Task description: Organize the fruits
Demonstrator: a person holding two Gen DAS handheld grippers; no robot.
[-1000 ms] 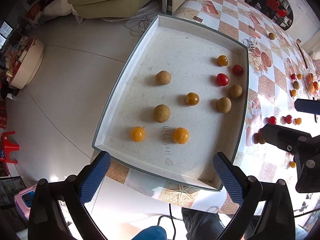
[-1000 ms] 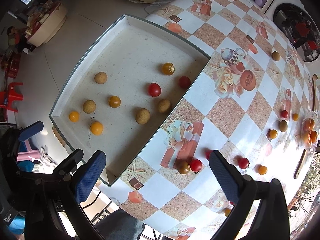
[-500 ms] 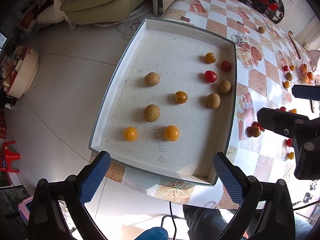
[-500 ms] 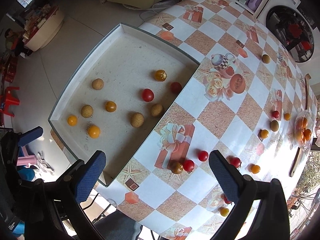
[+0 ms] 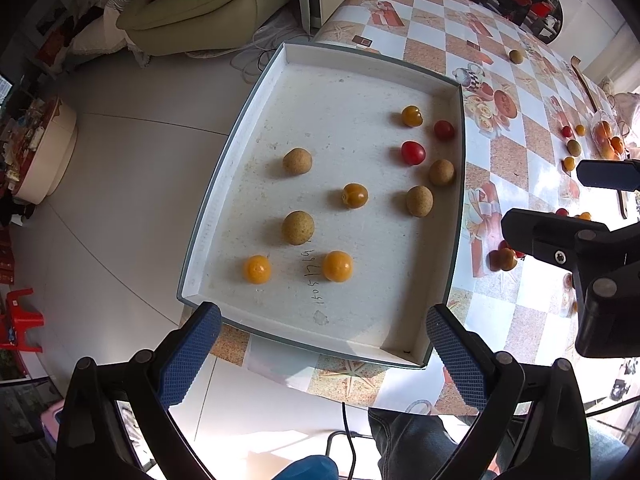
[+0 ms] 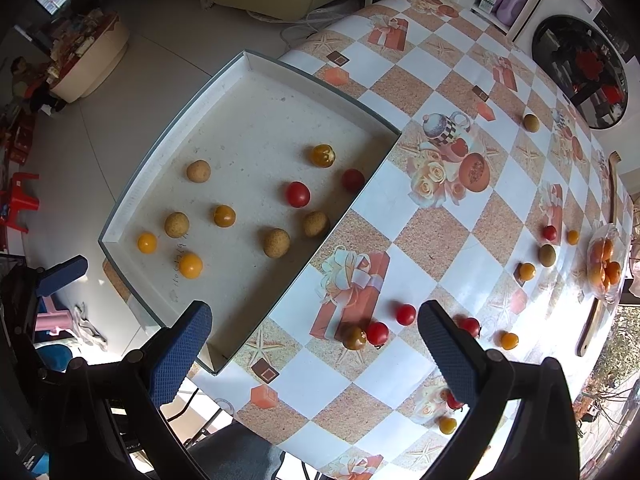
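Observation:
A white tray (image 5: pixel 360 80) (image 6: pixel 224 80) sits at the table's corner with several fruits in it: tan round ones (image 5: pixel 297 227), orange ones (image 5: pixel 337 266) and red tomatoes (image 5: pixel 413 152) (image 6: pixel 297 194). More fruits lie loose on the chequered tablecloth: a brownish one (image 6: pixel 354 337), red tomatoes (image 6: pixel 405 314) and small orange ones (image 6: pixel 509 340). My left gripper (image 5: pixel 320 356) hovers open above the tray's near edge, holding nothing. My right gripper (image 6: pixel 316 356) is open above the table's near edge, close to the brownish fruit, also holding nothing; it shows at the right of the left wrist view (image 5: pixel 580 240).
A bag of orange fruits (image 6: pixel 604 264) and a wooden stick (image 6: pixel 592 320) lie at the table's far right. A washing machine (image 6: pixel 580 68) stands behind the table, a sofa (image 5: pixel 192 12) on the floor to the left. A person's trouser leg (image 5: pixel 416 440) is below the table edge.
Both grippers have drawn back and upward, so the tray and table look smaller and more of the table shows. Both stay open. No fruit has moved.

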